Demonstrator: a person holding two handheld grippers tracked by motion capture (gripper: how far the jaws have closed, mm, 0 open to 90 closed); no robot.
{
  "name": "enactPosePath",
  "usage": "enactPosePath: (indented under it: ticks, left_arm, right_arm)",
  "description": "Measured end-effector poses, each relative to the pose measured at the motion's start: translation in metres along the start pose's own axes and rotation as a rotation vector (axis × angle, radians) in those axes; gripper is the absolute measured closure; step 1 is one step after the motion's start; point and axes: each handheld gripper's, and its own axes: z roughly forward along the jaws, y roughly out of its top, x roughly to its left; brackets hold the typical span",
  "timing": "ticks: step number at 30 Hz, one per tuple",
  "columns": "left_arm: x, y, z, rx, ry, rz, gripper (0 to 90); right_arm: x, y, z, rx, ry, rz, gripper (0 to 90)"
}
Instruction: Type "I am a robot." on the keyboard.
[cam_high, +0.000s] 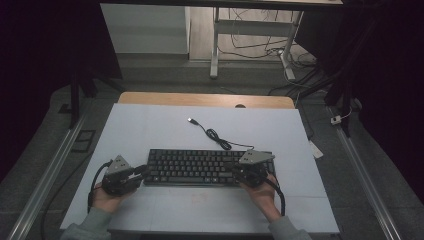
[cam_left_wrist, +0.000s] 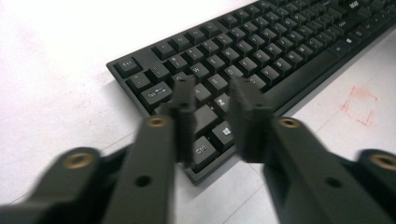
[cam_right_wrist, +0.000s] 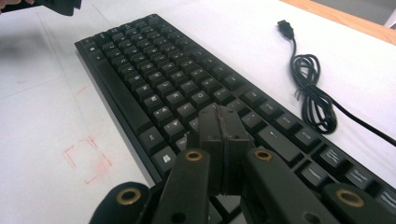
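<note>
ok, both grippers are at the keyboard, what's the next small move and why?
Probably press down with the right gripper: its jaws are shut and poised over the keys of the keyboard. The left gripper is open over the keyboard's left end, holding nothing, so it can wait.

Black keyboard (cam_high: 192, 166) flat on white mat (cam_high: 150, 127), lengthwise; its bundled USB cable (cam_high: 216, 136) just behind it.
</note>
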Motion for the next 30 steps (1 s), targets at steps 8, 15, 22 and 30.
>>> enactPosePath:
  ticks: [8, 15, 22, 30]
  left_arm:
    - [-0.003, 0.001, 0.007, 0.037, -0.003, 0.037, 88.9]
    - [-0.002, 0.002, 0.018, 0.064, 0.029, 0.048, 88.9]
    - [-0.001, 0.002, 0.027, 0.081, 0.049, 0.047, 88.8]
    - [-0.001, 0.001, 0.036, 0.11, 0.061, 0.054, 88.8]
  right_arm:
    - [0.003, 0.006, 0.018, 0.006, 0.033, -0.001, 89.6]
    - [0.009, 0.015, 0.033, 0.021, 0.057, -0.024, 89.6]
    - [0.013, 0.019, 0.045, 0.042, 0.071, -0.039, 89.6]
    - [0.014, 0.021, 0.058, 0.06, 0.082, -0.035, 89.6]
